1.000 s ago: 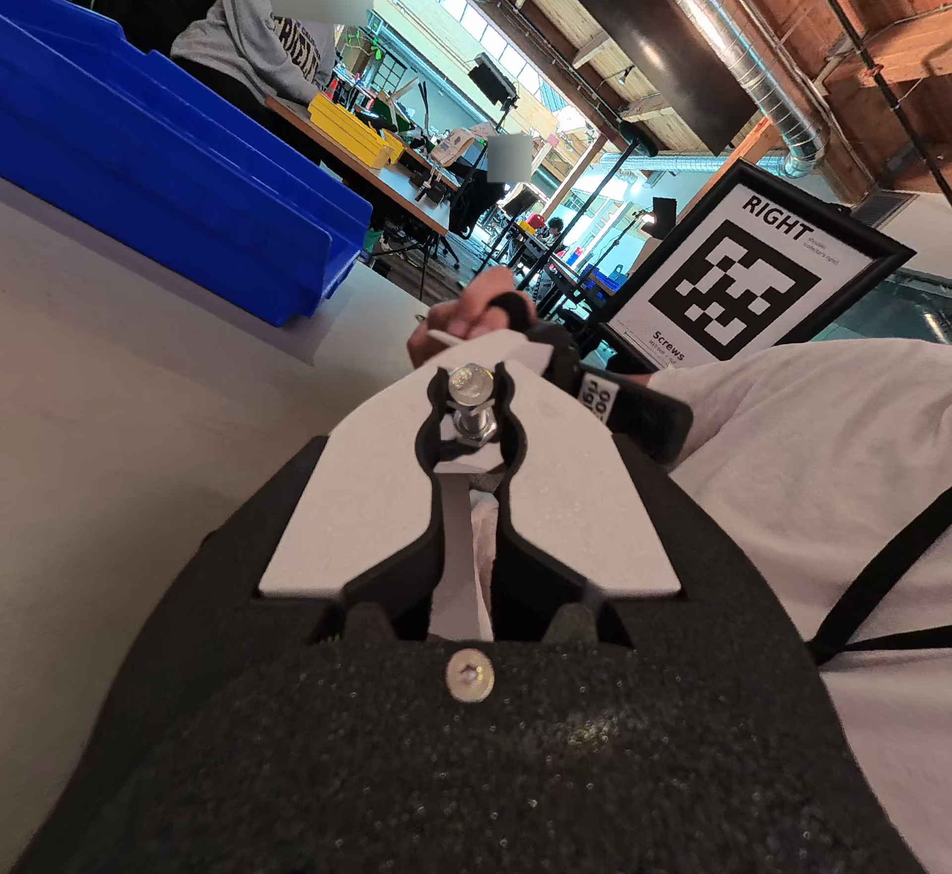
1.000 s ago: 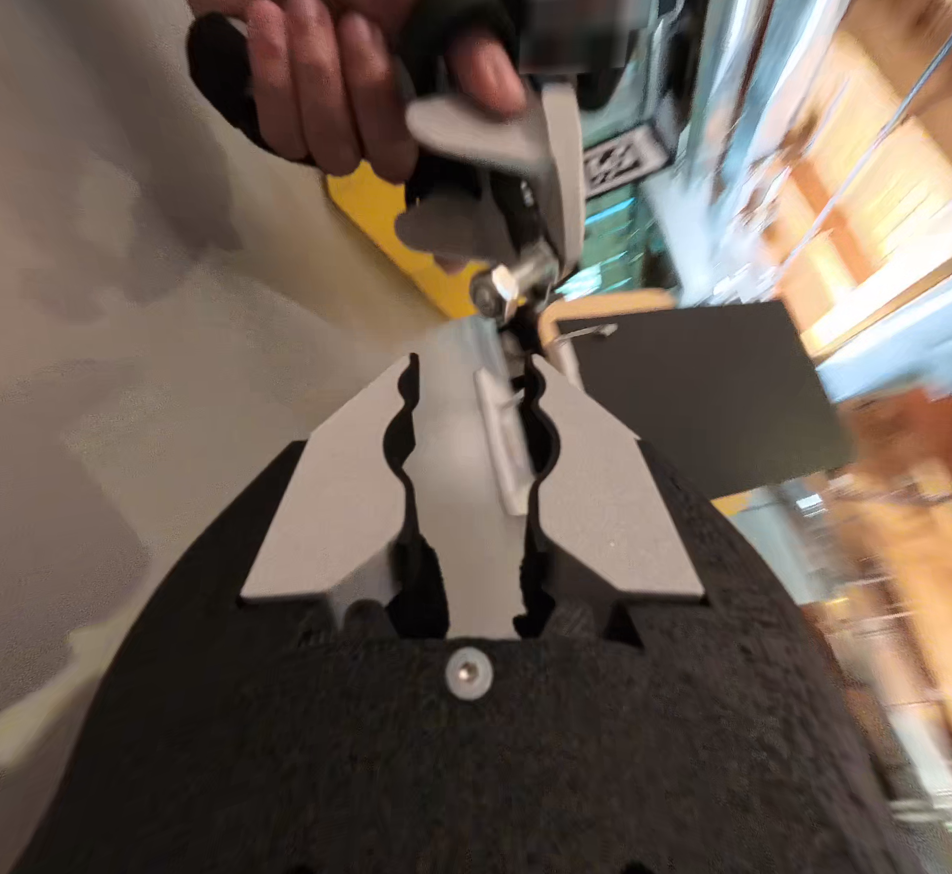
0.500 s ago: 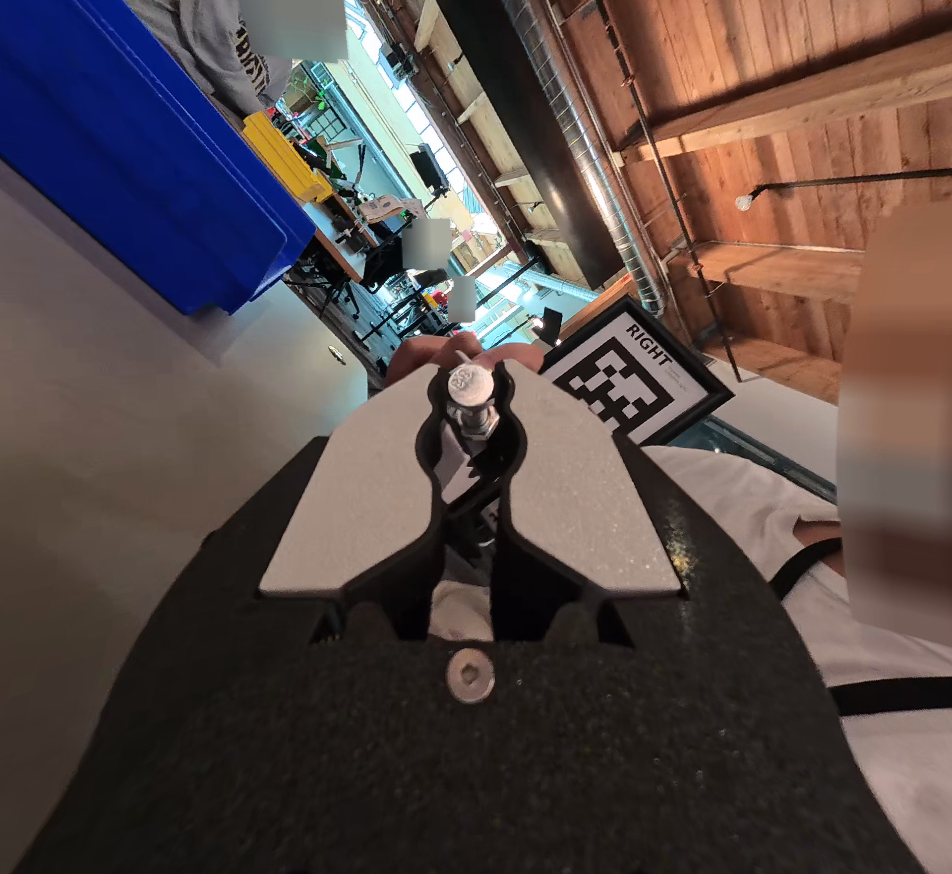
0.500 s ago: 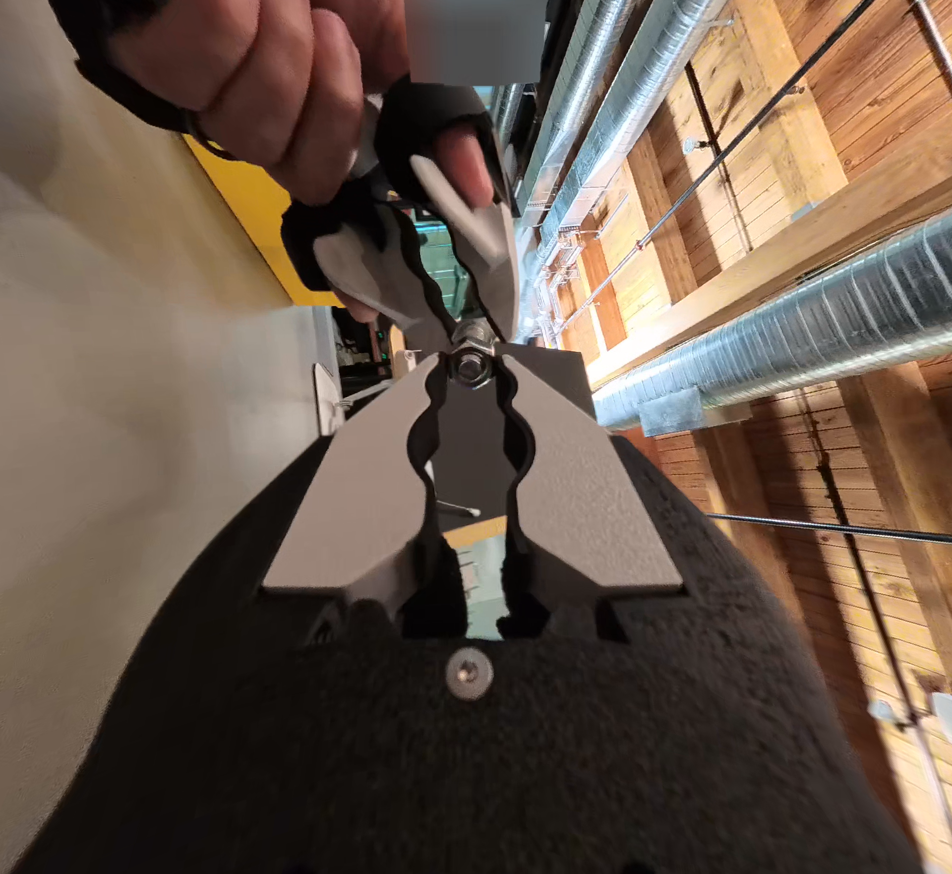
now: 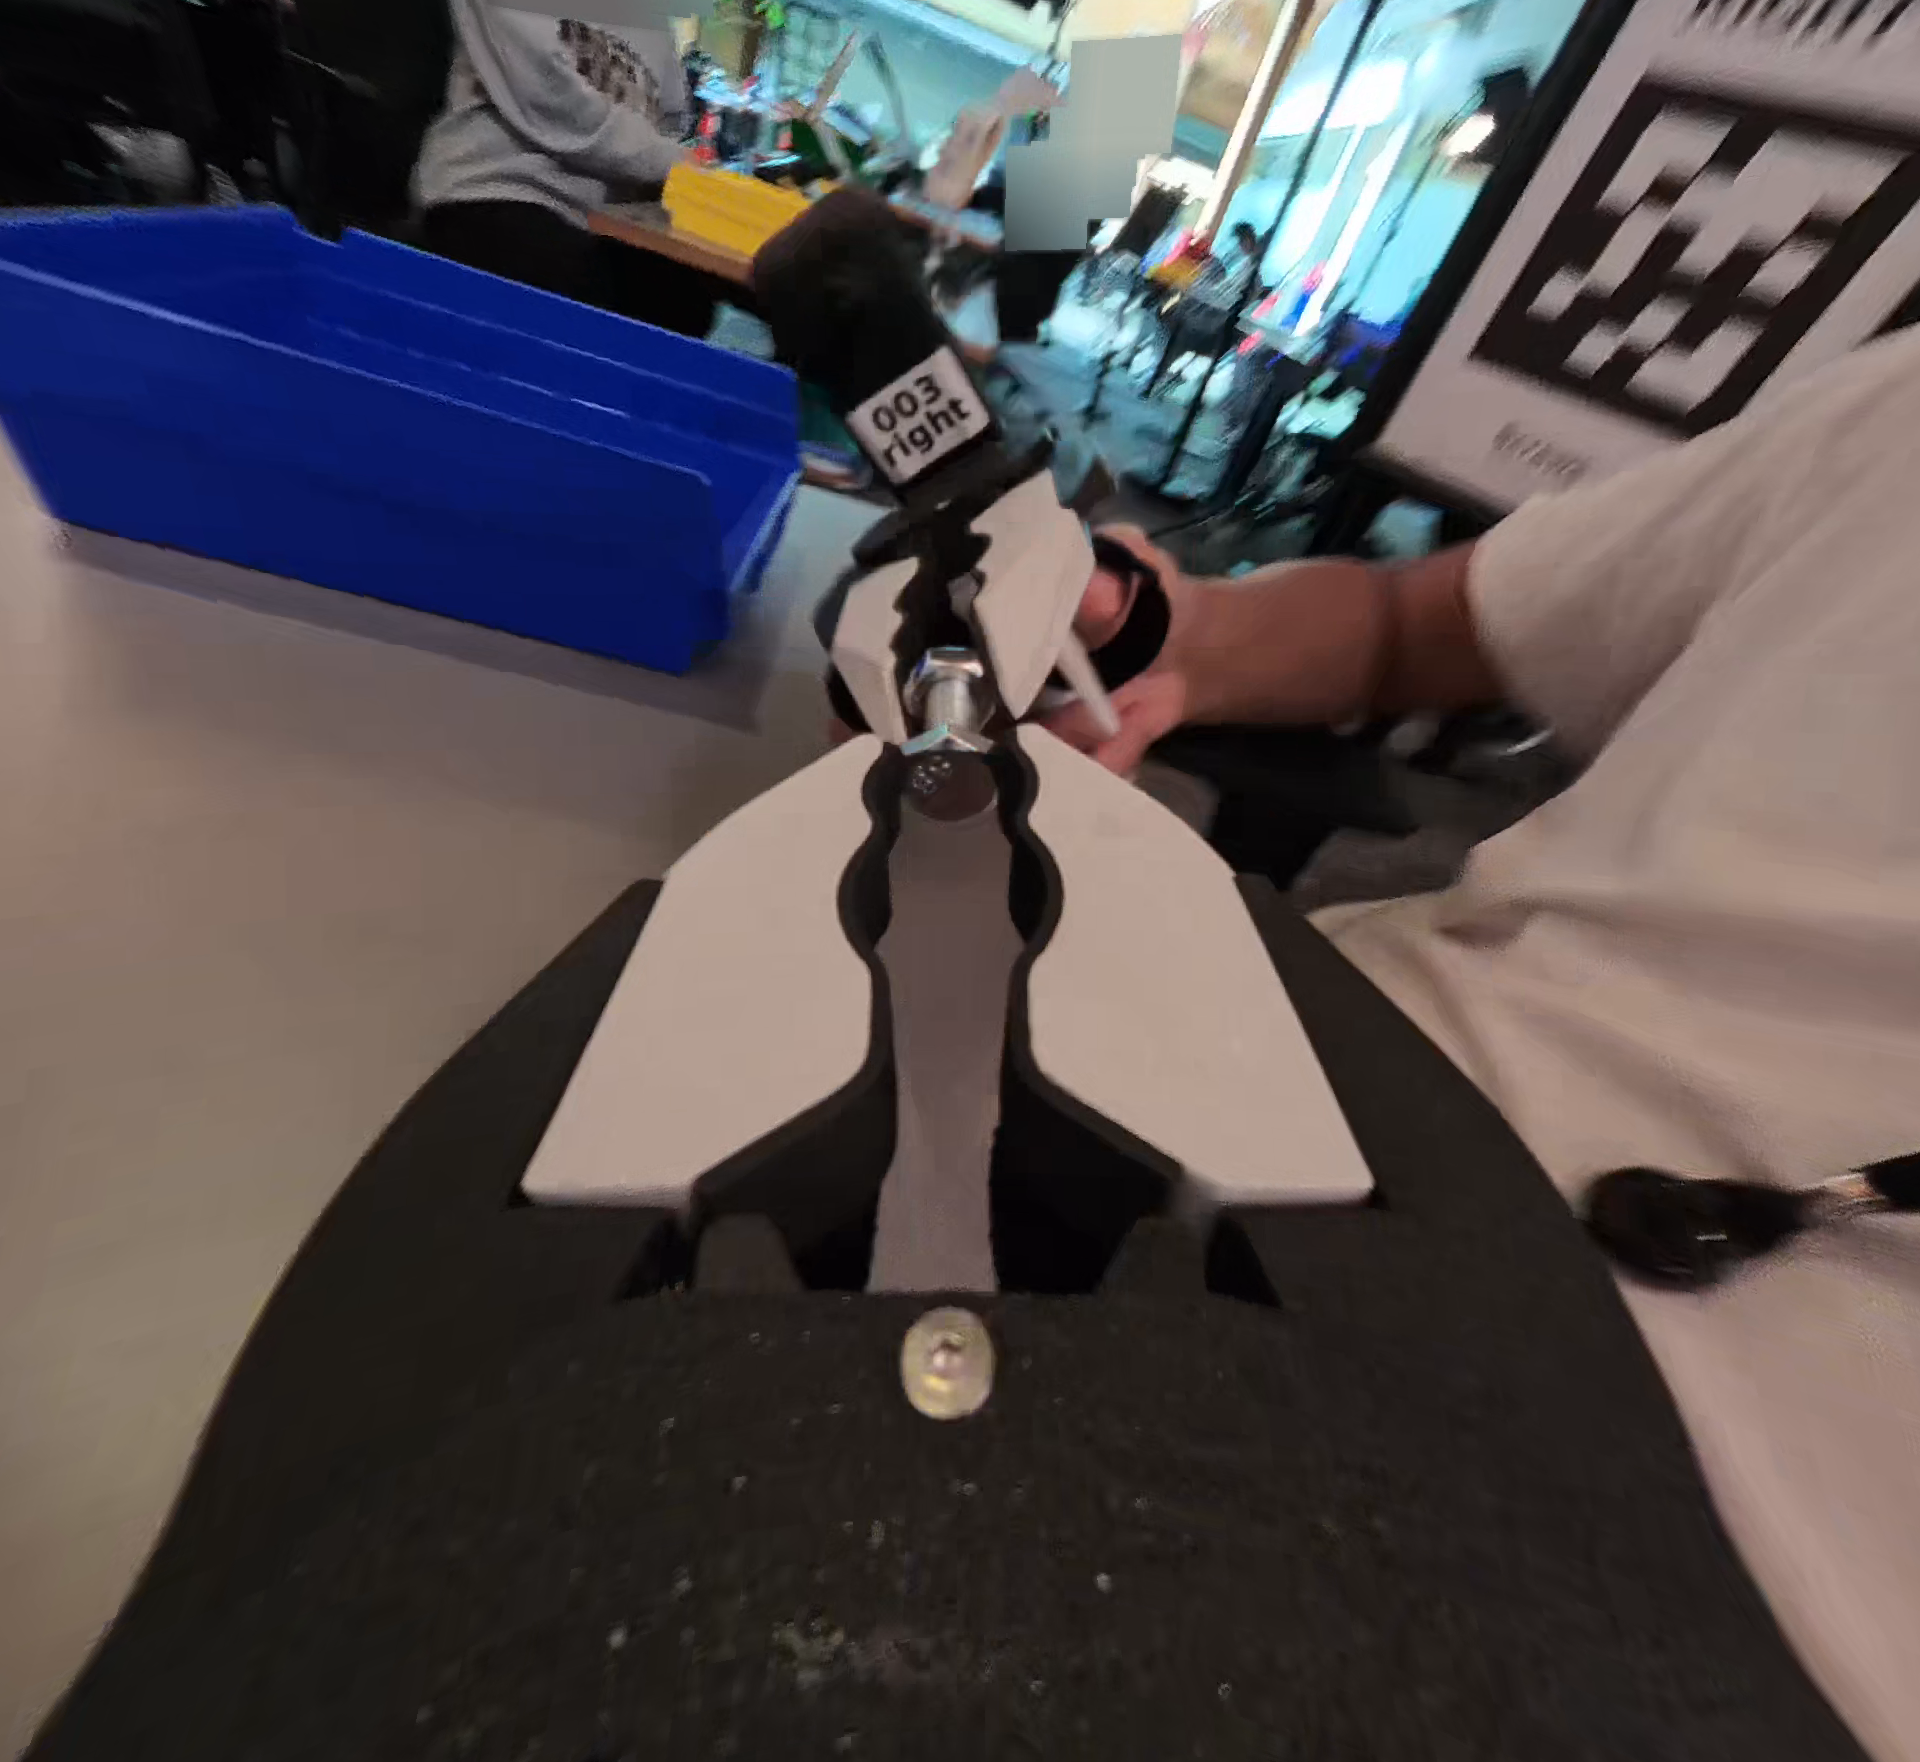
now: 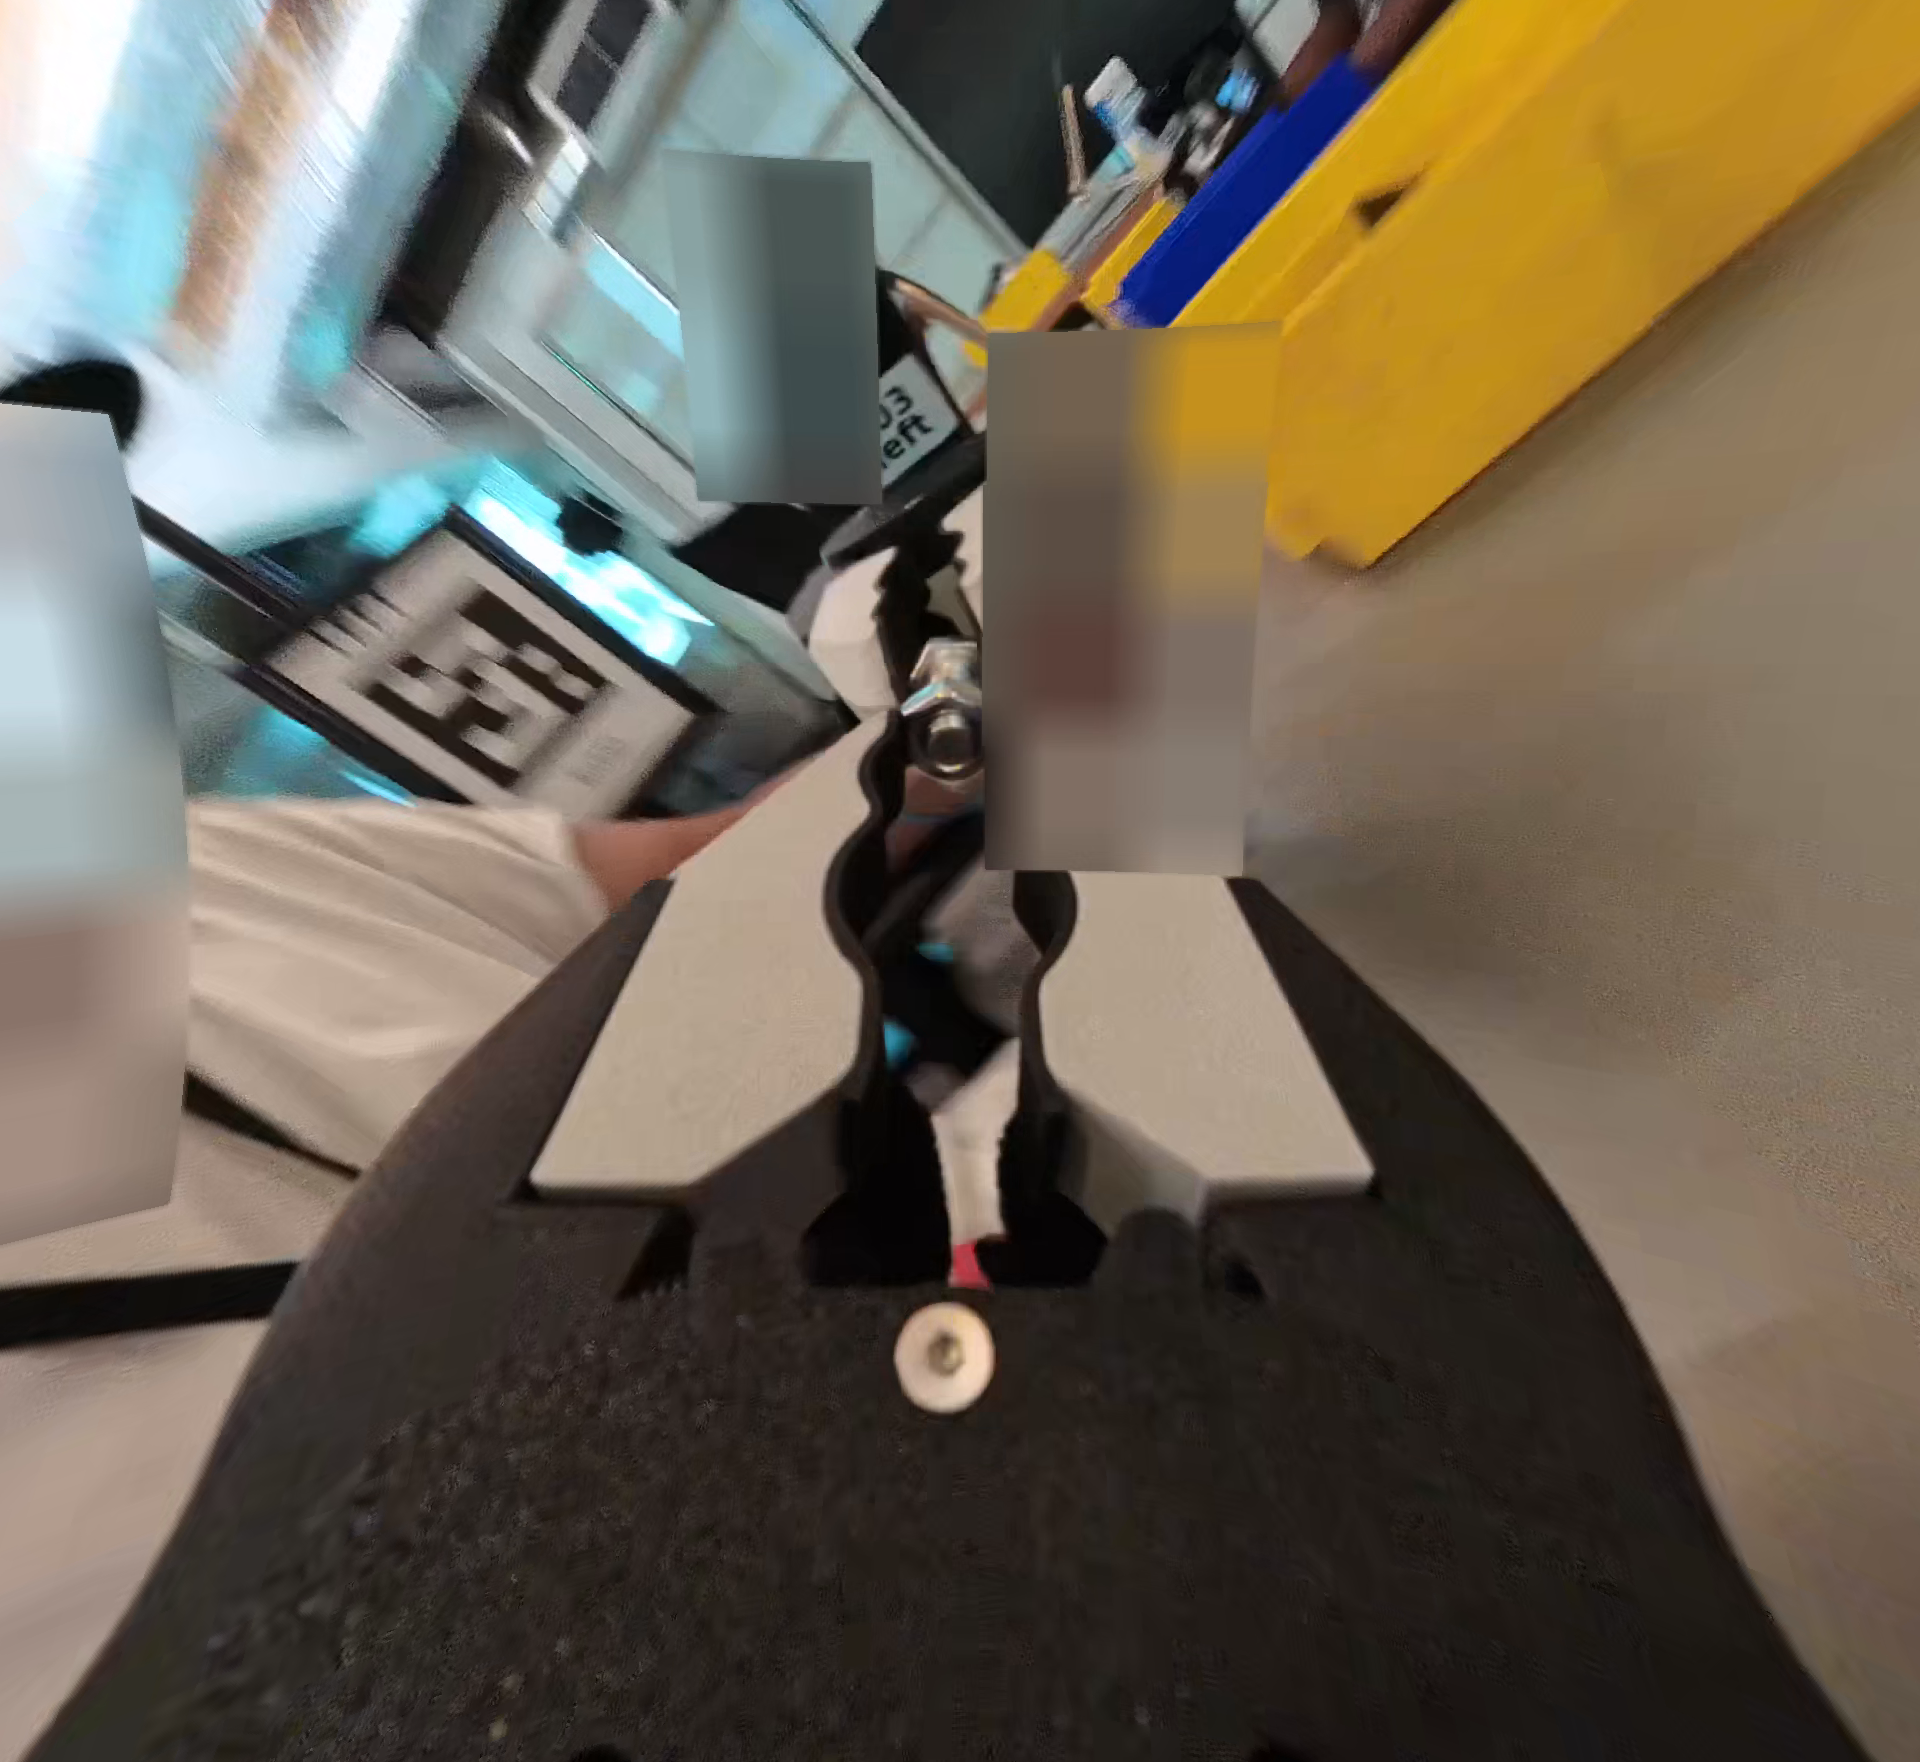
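Note:
In the left wrist view my left gripper is shut on the hex head of a silver bolt. The bolt's shaft points forward and runs into a silver nut. My right gripper comes in from the far side, and its white fingers are shut on that nut. In the right wrist view my right gripper has the nut at its tips, with the bolt's end showing through it. A mosaic patch hides its right fingertip. A white finger of the left gripper shows just beyond. Both grippers are held above the table.
A blue bin stands on the pale table at the left. A framed black-and-white marker sign stands at the right. Yellow bins line the table in the right wrist view. A person's arm in a white sleeve holds the right gripper. My two grippers' fingertips are within a few centimetres of each other.
A second ago the right gripper's jaws stood wider around the bolt's end; they then closed on the nut. Both grippers, joined by the bolt, have since swung down from facing the ceiling.

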Demonstrator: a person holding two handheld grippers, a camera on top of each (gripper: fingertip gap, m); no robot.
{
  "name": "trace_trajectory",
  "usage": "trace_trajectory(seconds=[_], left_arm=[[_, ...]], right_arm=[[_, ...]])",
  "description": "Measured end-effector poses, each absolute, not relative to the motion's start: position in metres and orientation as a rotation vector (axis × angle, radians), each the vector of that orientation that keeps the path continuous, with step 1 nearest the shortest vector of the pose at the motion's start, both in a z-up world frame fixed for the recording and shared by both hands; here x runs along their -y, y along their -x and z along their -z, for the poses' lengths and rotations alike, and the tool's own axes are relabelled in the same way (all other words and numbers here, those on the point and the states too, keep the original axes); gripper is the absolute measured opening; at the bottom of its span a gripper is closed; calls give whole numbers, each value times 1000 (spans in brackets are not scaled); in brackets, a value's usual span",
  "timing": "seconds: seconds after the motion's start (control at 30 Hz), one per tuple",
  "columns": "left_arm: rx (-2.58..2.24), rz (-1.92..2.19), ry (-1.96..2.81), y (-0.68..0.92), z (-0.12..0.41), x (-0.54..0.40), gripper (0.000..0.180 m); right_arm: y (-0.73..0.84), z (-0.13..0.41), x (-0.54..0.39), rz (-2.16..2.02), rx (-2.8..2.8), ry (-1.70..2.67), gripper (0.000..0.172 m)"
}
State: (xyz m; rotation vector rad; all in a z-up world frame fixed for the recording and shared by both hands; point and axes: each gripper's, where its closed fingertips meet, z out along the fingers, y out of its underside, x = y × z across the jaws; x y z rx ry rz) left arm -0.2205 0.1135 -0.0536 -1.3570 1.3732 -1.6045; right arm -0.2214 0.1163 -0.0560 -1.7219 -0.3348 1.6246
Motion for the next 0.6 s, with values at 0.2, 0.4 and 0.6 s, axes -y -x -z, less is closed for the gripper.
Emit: trace_trajectory(seconds=[0.2, 0.4, 0.6], left_arm=[[-1414, 1428, 1302, 219, 55, -113, 17], [-1272, 1726, 1347, 225, 41, -117, 17], [-1246, 1935, 1420, 223, 45, -109, 17]], right_arm=[[222, 61, -109, -1665, 344, 1709, 34], [202, 69, -114, -446, 1035, 1470, 52], [202, 55, -105, 482, 1315, 931, 48]])
